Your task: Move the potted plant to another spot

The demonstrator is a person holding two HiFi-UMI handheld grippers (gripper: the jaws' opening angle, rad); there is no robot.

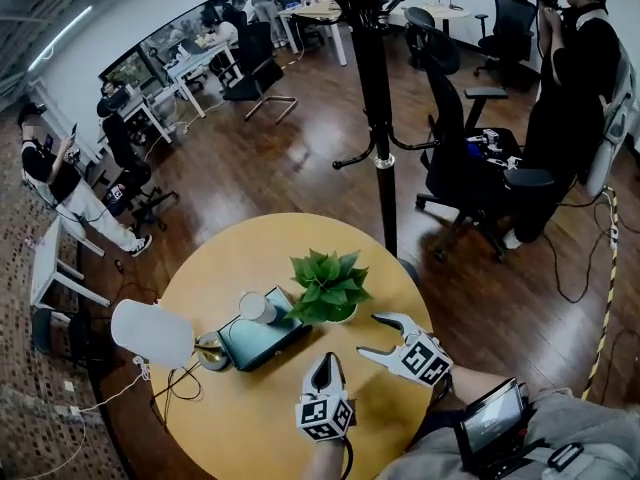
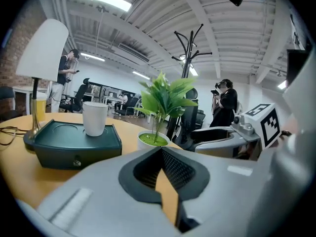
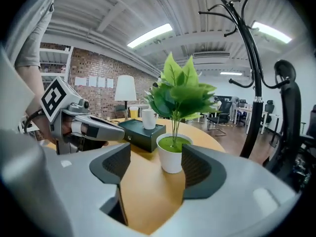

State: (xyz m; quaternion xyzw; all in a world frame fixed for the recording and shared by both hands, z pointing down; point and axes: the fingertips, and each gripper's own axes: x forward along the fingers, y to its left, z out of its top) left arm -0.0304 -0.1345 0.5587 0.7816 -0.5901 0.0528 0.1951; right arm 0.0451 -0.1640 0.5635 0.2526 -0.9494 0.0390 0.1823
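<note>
The potted plant (image 1: 328,283), green leaves in a small white pot (image 3: 171,158), stands upright on the round wooden table (image 1: 250,253) towards its right side. My right gripper (image 1: 372,334) is open, just in front of the pot and pointing at it. In the right gripper view the pot stands ahead of the fingertips and nothing touches the pads. My left gripper (image 1: 326,360) hangs over the table's near part, left of the right one, with its jaws shut and empty. In the left gripper view the plant (image 2: 160,100) is ahead and slightly right.
A dark green box (image 1: 262,336) with a white cup (image 1: 257,307) on it lies just left of the plant. A white-shaded lamp (image 1: 152,333) stands at the table's left edge. A black coat stand (image 1: 375,108), an office chair (image 1: 470,158) and people stand beyond.
</note>
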